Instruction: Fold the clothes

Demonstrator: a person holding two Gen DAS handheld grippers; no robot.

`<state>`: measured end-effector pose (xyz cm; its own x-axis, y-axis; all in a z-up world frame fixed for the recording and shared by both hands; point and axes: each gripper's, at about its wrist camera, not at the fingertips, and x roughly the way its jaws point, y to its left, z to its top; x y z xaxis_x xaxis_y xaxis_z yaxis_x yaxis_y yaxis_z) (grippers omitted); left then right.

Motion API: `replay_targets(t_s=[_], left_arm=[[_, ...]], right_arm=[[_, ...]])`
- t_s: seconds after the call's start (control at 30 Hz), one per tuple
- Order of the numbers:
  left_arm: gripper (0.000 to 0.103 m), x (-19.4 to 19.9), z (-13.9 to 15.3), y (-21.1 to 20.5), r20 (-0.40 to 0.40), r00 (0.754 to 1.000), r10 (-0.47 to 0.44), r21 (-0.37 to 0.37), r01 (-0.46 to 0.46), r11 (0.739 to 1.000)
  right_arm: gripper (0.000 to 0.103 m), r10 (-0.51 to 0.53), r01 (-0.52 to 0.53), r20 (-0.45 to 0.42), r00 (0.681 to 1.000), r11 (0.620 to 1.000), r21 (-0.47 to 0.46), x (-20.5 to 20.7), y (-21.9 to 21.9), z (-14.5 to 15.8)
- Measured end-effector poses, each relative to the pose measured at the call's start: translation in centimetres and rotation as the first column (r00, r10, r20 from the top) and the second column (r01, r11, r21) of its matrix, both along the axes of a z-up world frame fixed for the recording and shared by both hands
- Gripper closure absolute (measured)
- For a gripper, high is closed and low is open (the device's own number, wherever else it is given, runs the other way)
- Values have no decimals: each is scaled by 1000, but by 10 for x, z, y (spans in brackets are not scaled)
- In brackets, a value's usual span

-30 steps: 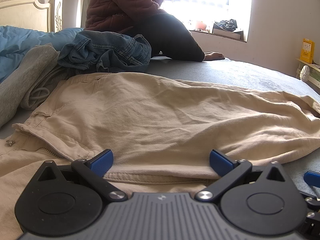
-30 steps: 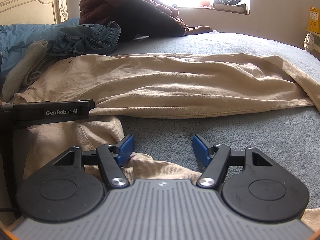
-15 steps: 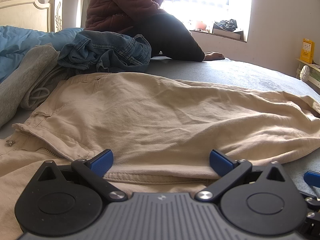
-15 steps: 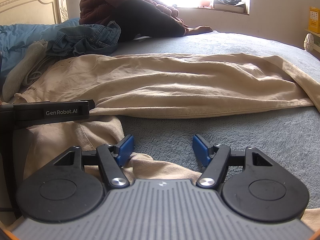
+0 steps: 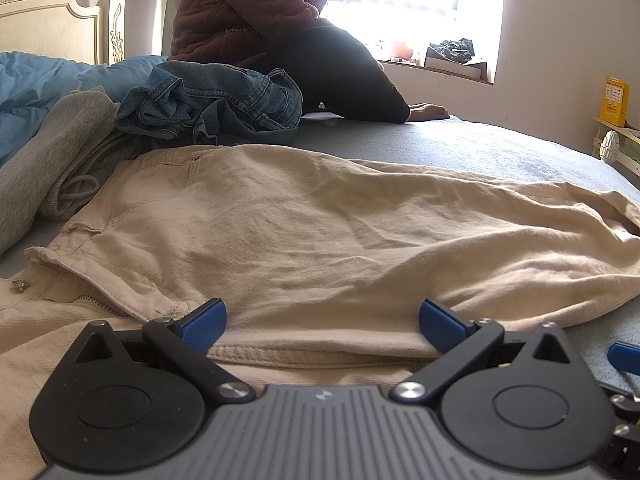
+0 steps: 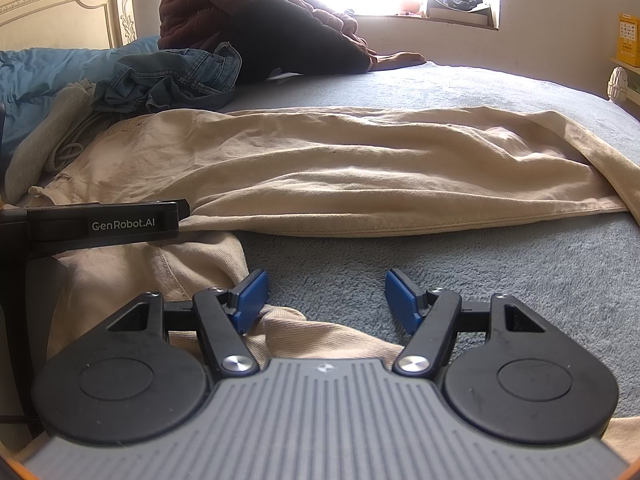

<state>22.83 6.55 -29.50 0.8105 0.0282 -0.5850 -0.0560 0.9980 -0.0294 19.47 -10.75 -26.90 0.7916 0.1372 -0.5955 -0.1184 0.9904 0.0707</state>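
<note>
Both grippers are parked low over the beige trousers [image 5: 340,240], angled down a bit. Left gripper [image 5: 323,326] has its blue pads spread wide, sitting at the near edge of the trousers without pinching any cloth. Right gripper [image 6: 324,300] is spread too, its left pad [image 6: 250,298] right by a trouser fold, nothing clamped.
</note>
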Motion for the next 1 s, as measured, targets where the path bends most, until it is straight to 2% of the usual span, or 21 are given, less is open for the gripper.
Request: replay_targets(t_s=[1.0], left_arm=[[0,0,0,0,0,1000,1,0,-1,1000]], right_arm=[[37,0,0,4,1000,1000,-7,0,0,0]])
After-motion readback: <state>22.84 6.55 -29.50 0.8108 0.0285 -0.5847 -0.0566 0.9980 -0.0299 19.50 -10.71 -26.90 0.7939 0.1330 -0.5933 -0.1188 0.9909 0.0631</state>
